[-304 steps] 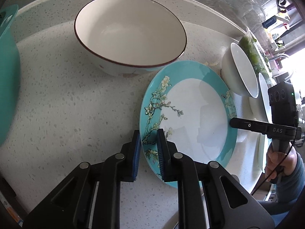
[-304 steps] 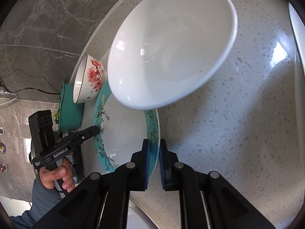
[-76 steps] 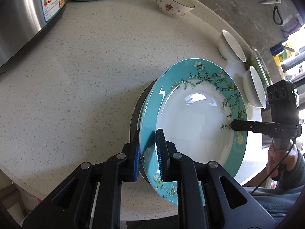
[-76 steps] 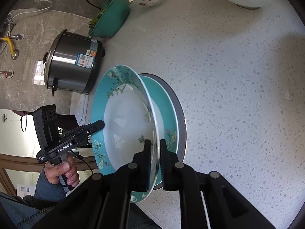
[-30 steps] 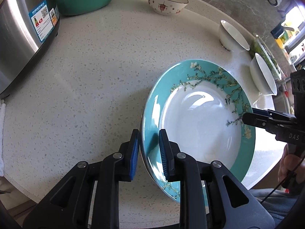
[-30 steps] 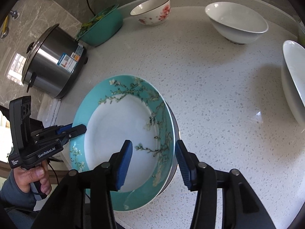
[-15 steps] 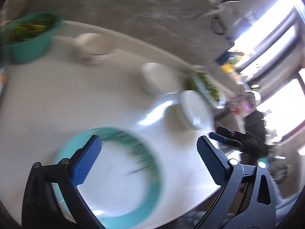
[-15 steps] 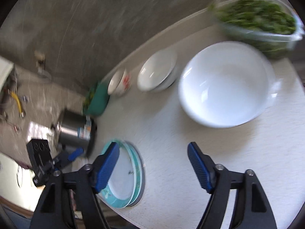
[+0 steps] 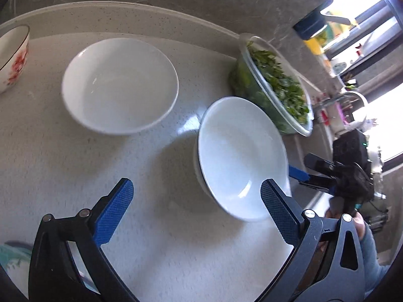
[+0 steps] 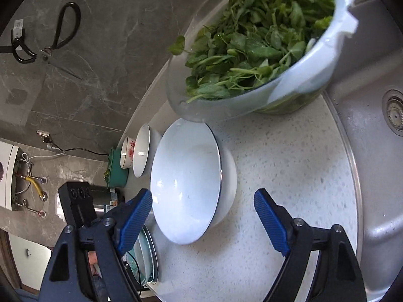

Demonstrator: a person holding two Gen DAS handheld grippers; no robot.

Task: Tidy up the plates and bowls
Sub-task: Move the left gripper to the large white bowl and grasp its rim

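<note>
My left gripper (image 9: 195,196) is open wide over the speckled counter (image 9: 75,166), with nothing between its fingers. A white bowl (image 9: 241,156) sits just ahead of its right finger, and a second white bowl (image 9: 121,85) lies further back. At the far left stands a red-flowered bowl (image 9: 12,58). My right gripper (image 10: 202,201) is open, and the near white bowl (image 10: 186,186) sits ahead of it, its near rim reaching in between the fingertips with the pads clear of it. The teal plates (image 10: 146,254) lie stacked at the counter's near edge.
A glass bowl of green leaves (image 10: 252,50) stands right behind the near white bowl. A steel sink (image 10: 377,151) lies to the right. A teal bowl (image 10: 115,168) stands far back. A person's hand holds the right gripper (image 9: 302,168) at the counter edge.
Both grippers let go of the teal flowered plate, which now lies on the stack, and opened wide. Both swung away to the right, toward the white bowls.
</note>
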